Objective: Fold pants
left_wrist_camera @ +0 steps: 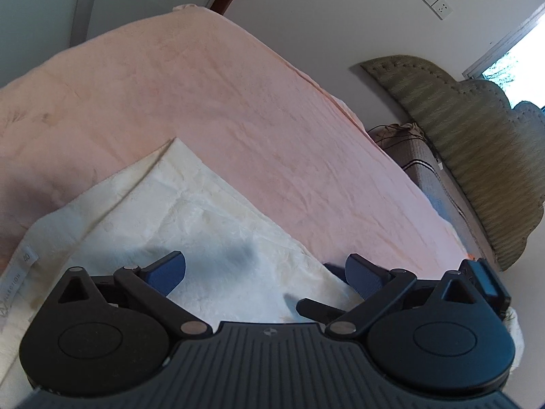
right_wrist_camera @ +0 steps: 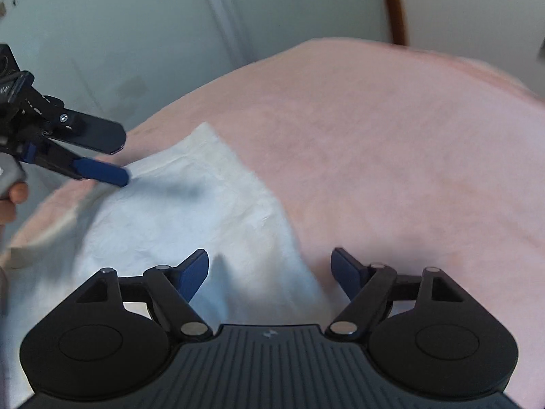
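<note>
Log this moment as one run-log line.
pants: folded, flat on pink bedcover | left gripper: open, empty | right gripper: open, empty

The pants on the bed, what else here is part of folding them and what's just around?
Part of the job:
white pants
left gripper, open
right gripper, open
pink bedcover, the work surface

Just around:
headboard
wall sockets
window

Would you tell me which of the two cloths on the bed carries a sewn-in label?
The white pants, lying on top under both open grippers, carry a small label at their edge. The pink bedspread beneath shows none.
</note>
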Demonstrator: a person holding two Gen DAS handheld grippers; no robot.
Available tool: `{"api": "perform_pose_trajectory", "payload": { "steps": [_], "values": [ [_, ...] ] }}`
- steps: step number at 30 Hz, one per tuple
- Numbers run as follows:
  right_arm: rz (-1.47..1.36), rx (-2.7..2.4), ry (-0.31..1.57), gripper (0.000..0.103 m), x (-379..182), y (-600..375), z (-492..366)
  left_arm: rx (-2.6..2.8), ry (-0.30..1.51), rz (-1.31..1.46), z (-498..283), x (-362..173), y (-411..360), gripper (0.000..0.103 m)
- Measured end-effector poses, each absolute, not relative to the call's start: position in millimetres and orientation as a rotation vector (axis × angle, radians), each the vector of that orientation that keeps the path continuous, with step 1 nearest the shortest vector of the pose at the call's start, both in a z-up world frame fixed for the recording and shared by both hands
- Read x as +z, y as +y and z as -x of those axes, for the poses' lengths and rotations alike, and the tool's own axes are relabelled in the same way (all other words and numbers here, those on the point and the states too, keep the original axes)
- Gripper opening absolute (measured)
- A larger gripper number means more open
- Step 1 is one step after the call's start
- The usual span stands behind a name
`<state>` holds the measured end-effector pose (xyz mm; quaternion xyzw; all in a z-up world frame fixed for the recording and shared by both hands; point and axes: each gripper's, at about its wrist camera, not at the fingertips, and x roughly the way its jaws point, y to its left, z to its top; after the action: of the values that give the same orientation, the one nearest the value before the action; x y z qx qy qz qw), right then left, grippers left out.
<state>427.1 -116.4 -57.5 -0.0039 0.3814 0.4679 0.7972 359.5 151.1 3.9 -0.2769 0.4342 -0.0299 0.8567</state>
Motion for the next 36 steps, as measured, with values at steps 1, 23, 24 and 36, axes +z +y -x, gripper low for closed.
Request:
{"api": "perform_pose_trajectory", "payload": {
  "steps": [1,23,24,36],
  "values": [
    [0.013,1.037,0.824,0.042,-57.4,-112.7,-426.3,-0.057,0.909,0.575,-359.2,2.7,151.6,0.101],
    [0.878,0.809,0.205,0.009,-30.3,-64.7,-187.6,-0.1,0.819,0.906,-313.6,-12.7,201.5,0.004],
    [0.869,0.792,0.207,0.01,-32.1,-61.9,-189.2,-0.105,0.791,0.894,-304.4,-9.5,202.2,0.004],
    [0.685,0.667,0.284,0.013,-23.8,-102.0,-190.9,-0.243,0.633,0.736,-208.7,15.7,196.5,0.004]
  ]
}}
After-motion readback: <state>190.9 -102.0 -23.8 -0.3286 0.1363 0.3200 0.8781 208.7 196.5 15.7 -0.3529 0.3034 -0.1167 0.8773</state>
